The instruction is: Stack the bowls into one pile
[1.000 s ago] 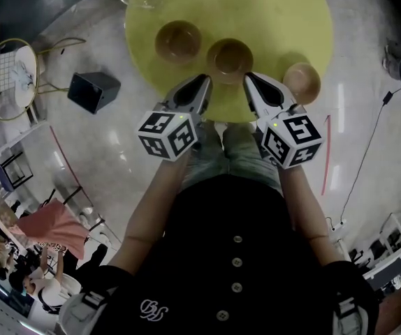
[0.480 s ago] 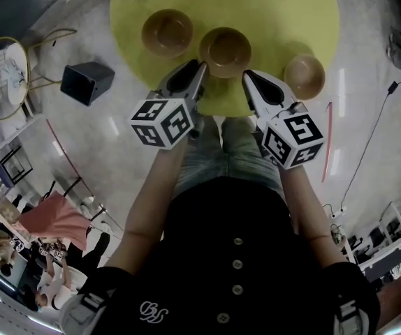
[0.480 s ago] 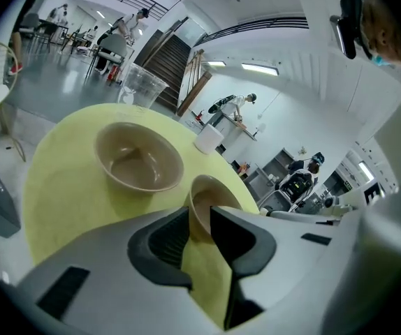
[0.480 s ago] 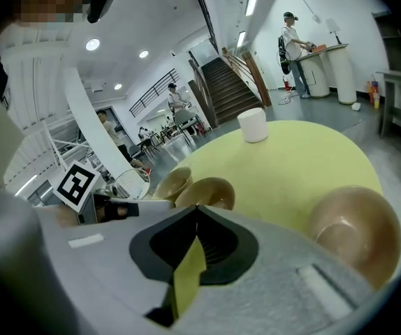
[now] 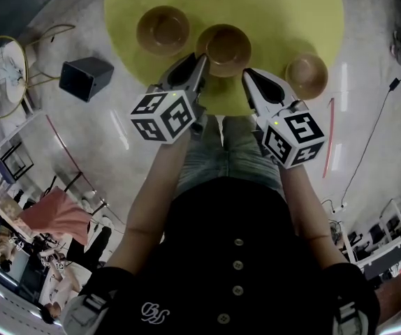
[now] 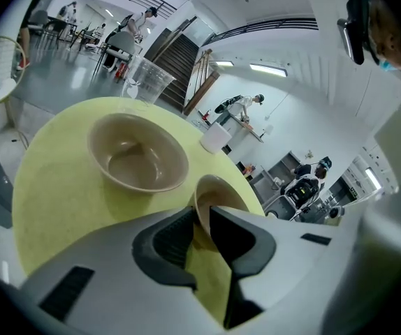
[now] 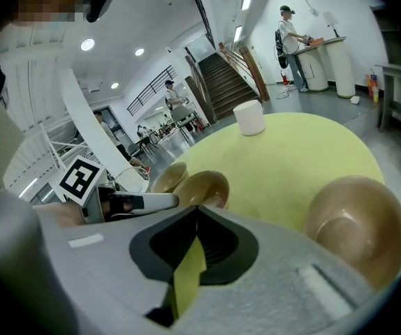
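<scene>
Three tan bowls stand on a round yellow table [image 5: 277,12]: a left bowl [image 5: 163,30] [image 6: 137,160], a middle bowl [image 5: 225,47] [image 6: 223,189] [image 7: 204,187] and a right bowl [image 5: 307,76] [image 7: 358,225]. My left gripper [image 5: 200,63] [image 6: 202,215] is at the middle bowl's near left rim. Its jaws are shut on that rim, one inside the bowl and one outside. My right gripper [image 5: 246,75] [image 7: 197,211] hovers over the table's near edge between the middle and right bowls. It is shut with nothing in it.
A white cup [image 7: 249,117] [image 6: 214,138] and a clear plastic jug [image 6: 144,82] stand at the table's far side. A black box [image 5: 85,77] lies on the floor left of the table. People stand far off in the hall.
My left gripper has moved forward onto the middle bowl's rim. The right gripper has kept its place near the table edge.
</scene>
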The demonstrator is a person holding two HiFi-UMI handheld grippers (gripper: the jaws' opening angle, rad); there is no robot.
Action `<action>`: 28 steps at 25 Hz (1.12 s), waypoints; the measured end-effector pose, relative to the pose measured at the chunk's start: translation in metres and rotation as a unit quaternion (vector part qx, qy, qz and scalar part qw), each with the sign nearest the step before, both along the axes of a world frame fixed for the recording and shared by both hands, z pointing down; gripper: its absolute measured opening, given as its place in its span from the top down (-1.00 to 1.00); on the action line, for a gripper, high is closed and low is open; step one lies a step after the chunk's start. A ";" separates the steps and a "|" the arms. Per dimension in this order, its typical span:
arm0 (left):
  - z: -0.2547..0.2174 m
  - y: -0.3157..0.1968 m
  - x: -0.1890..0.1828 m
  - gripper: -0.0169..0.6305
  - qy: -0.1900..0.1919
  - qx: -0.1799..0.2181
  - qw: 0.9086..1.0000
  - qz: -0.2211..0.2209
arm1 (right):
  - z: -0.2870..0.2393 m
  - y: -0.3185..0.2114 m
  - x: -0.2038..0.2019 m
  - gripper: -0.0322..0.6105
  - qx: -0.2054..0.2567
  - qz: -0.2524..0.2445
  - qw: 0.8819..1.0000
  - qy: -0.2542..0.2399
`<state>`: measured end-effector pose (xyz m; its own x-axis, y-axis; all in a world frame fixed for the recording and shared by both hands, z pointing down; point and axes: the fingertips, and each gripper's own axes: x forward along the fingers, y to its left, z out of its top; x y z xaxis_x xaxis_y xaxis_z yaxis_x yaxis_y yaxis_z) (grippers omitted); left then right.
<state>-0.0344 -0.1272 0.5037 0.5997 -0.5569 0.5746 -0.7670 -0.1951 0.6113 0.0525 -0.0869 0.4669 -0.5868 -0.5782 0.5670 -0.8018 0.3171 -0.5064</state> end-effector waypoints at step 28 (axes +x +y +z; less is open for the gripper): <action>-0.009 -0.001 -0.005 0.82 0.035 -0.020 0.998 -0.045 | -0.014 -0.010 -0.007 0.89 0.020 -0.021 1.000 0.003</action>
<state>-0.0398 -0.1287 0.4947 0.5873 -0.5877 0.5564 -0.7361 -0.1020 0.6692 0.0451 -0.0967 0.4533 -0.6076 -0.5754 0.5476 -0.7904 0.3701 -0.4881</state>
